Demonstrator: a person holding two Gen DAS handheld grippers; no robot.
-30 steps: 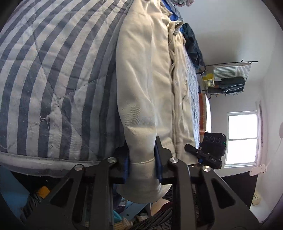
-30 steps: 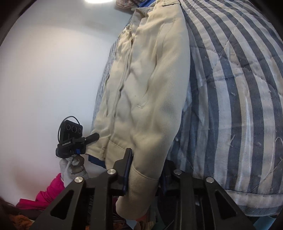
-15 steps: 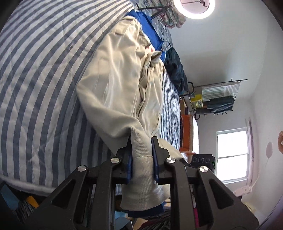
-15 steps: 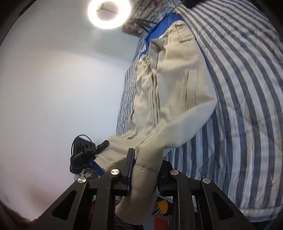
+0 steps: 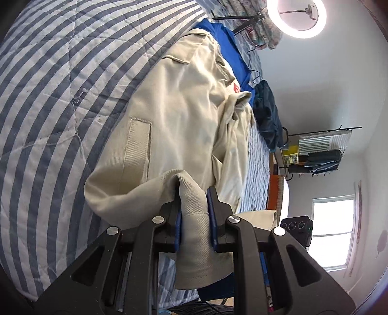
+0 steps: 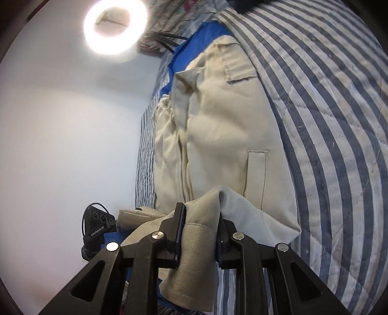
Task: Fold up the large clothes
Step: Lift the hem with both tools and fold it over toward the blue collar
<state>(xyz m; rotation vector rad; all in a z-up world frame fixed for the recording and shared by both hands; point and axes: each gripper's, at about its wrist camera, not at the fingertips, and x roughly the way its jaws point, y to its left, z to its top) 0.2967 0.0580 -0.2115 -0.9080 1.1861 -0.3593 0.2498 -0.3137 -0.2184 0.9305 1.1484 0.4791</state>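
Observation:
A cream jacket (image 5: 184,106) lies spread on a blue-and-white striped quilt (image 5: 55,97); it also shows in the right wrist view (image 6: 225,126). My left gripper (image 5: 194,193) is shut on the cuff of one sleeve (image 5: 194,232), folded back over the jacket's body. My right gripper (image 6: 201,213) is shut on the other sleeve's cuff (image 6: 196,247), also lifted over the body. The other gripper's camera block shows at the edge of each view (image 5: 295,227) (image 6: 97,230).
A blue garment (image 5: 230,46) lies under the jacket's collar, and a dark garment (image 5: 266,114) sits further along the bed. A ring light (image 5: 299,17) stands beyond the bed. A wire rack (image 5: 322,150) and a window (image 5: 332,230) are at the far wall.
Both grippers have carried their sleeve cuffs up and inward over the jacket's body. The sleeves, earlier lying straight along the jacket's sides, now bend back across it.

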